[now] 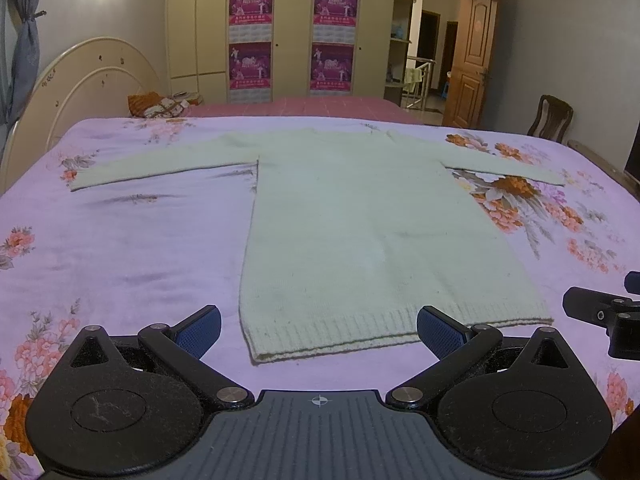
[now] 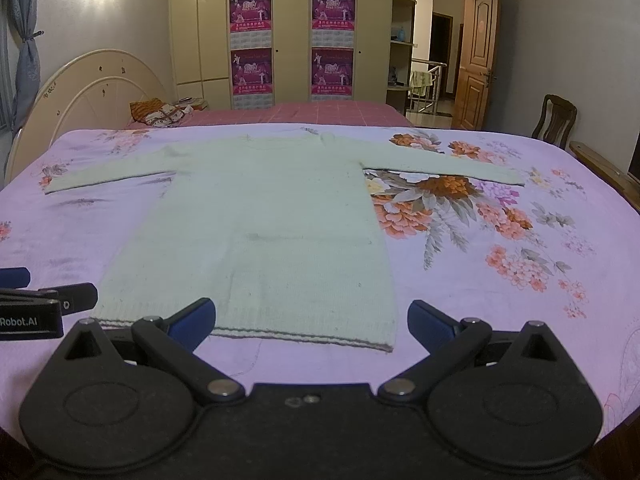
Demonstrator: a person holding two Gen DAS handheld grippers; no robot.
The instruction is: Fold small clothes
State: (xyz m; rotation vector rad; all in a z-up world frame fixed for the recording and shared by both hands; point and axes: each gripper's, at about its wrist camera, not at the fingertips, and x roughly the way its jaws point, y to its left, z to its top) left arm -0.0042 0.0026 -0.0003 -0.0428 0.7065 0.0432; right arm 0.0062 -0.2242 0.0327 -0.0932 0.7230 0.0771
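Note:
A pale cream knitted sweater lies flat on the bed, both sleeves spread out sideways, its ribbed hem nearest me. It also shows in the right wrist view. My left gripper is open and empty, its blue pads either side of the hem's left part, just short of it. My right gripper is open and empty, hovering at the hem's right corner. Each gripper shows at the edge of the other's view: the right gripper and the left gripper.
The sweater rests on a lilac floral bedsheet. A cream headboard stands at the left, pillows behind. A wooden chair and a bed edge lie at the right. A wardrobe with posters fills the back wall.

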